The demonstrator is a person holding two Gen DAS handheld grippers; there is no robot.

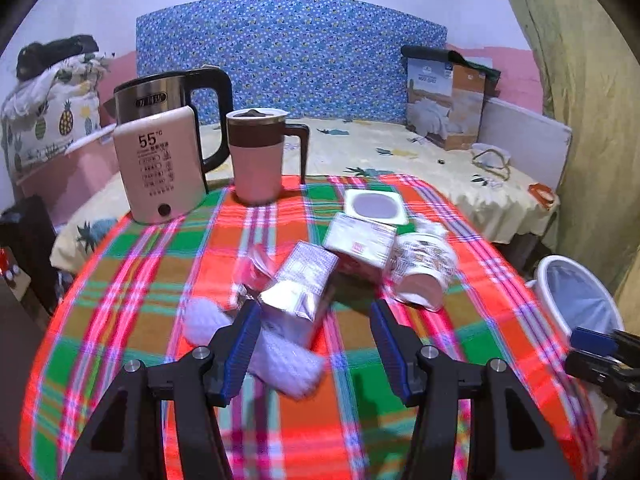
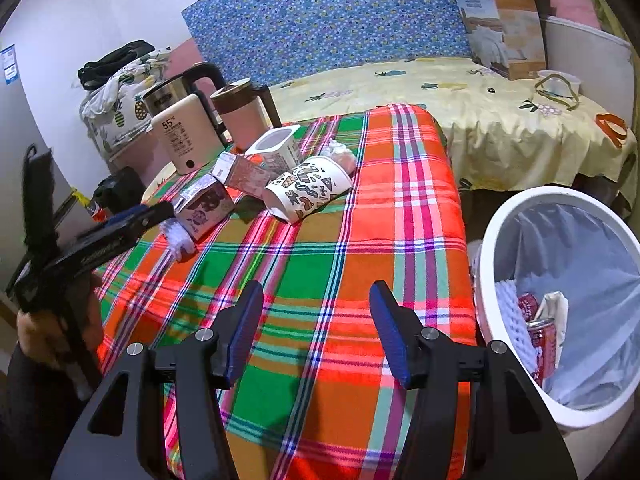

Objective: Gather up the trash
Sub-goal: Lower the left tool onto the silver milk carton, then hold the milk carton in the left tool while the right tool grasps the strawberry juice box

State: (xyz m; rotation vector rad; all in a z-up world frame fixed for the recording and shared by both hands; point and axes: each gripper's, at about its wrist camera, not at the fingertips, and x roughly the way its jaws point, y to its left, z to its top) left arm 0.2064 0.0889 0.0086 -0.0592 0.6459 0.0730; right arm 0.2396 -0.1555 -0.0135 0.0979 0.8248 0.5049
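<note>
Both grippers empty over plaid table, trash pile uncollected.

Left gripper [image 1: 316, 312] jaws wide apart, nothing gripped, hovering near silver carton [image 1: 302, 284] and white foam net [image 1: 280, 356]. Right gripper [image 2: 316, 300] also wide, holding nothing, over bare tablecloth [image 2: 320, 240]. Patterned paper cup [image 2: 306, 190] lies tipped mid-table among the cartons. White bin [image 2: 560, 300] beside table's right edge holds red cans [image 2: 540, 340].

blurred: white foam net [image 1: 280, 356] near tablecloth's front edge | cut off: bin [image 1: 576, 300] | hidden: cans [image 2: 538, 332] partly under net
</note>
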